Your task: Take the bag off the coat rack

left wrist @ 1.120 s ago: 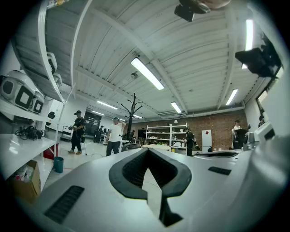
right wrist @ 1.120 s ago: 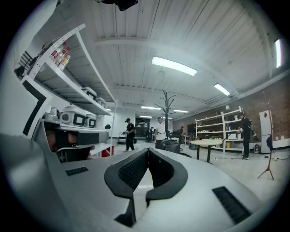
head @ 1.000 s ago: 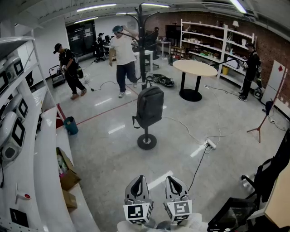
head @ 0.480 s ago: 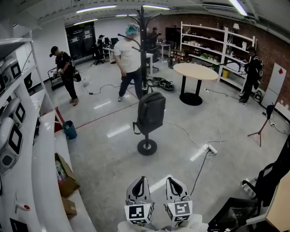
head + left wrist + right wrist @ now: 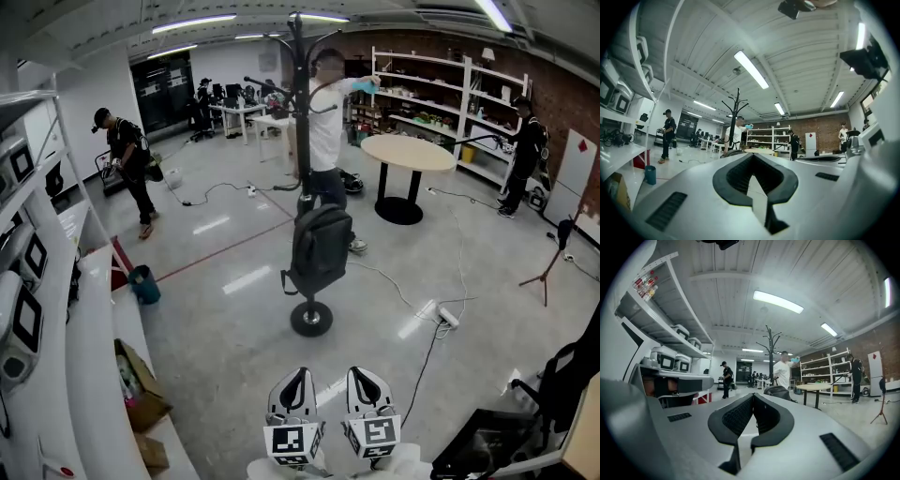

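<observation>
The glossy pale floor (image 5: 225,319) spread out ahead of your fingertips, streaked with reflected ceiling light. Straight beyond both pairs of fingers stood the coat rack (image 5: 302,112), a thin dark pole with curved hooks at its top and a flat round base. Farther off and to the right of your fingers was a round table (image 5: 408,153), its pale top on a dark pedestal, and a person in a white shirt (image 5: 330,131) stood just behind the rack. The bag (image 5: 321,248), a dark, soft-sided backpack with a rounded top, hung against the pole above the base, well apart from your fingers. Your left gripper (image 5: 297,377) and right gripper (image 5: 362,375) sat side by side, smooth grey shells. The ribbed black fingers (image 5: 736,176) of each were drawn together at the tips, with nothing between them.
</observation>
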Available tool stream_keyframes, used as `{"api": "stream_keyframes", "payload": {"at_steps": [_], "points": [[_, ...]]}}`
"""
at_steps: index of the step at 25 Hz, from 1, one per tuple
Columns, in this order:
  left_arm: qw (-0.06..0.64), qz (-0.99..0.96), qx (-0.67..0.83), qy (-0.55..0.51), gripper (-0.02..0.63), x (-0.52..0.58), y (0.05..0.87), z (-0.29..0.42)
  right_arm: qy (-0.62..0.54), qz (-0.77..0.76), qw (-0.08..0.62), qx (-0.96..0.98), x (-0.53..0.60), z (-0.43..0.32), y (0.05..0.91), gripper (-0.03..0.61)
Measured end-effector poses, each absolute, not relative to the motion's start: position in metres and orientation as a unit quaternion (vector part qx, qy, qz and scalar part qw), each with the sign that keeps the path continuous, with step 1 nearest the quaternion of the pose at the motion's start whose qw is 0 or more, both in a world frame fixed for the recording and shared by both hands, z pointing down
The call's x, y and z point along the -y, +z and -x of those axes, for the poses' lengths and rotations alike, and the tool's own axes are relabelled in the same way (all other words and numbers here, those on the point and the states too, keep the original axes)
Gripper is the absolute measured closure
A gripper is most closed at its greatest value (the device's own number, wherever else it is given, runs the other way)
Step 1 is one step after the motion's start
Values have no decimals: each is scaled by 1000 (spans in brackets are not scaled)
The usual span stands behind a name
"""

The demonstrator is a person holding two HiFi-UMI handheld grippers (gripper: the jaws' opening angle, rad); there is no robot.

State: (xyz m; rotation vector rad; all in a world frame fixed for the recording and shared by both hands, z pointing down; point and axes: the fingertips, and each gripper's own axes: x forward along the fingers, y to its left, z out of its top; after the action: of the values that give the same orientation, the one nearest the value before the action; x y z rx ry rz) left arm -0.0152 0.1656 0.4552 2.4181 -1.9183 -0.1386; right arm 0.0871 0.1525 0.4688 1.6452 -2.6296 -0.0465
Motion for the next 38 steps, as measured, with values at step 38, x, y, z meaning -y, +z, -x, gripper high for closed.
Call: {"api": "stream_keyframes", "payload": {"at_steps": [38], "points": [[55,-800,596,-30,612,-28,481,51,10,-561,29,827,-20,-57,486,568]]}}
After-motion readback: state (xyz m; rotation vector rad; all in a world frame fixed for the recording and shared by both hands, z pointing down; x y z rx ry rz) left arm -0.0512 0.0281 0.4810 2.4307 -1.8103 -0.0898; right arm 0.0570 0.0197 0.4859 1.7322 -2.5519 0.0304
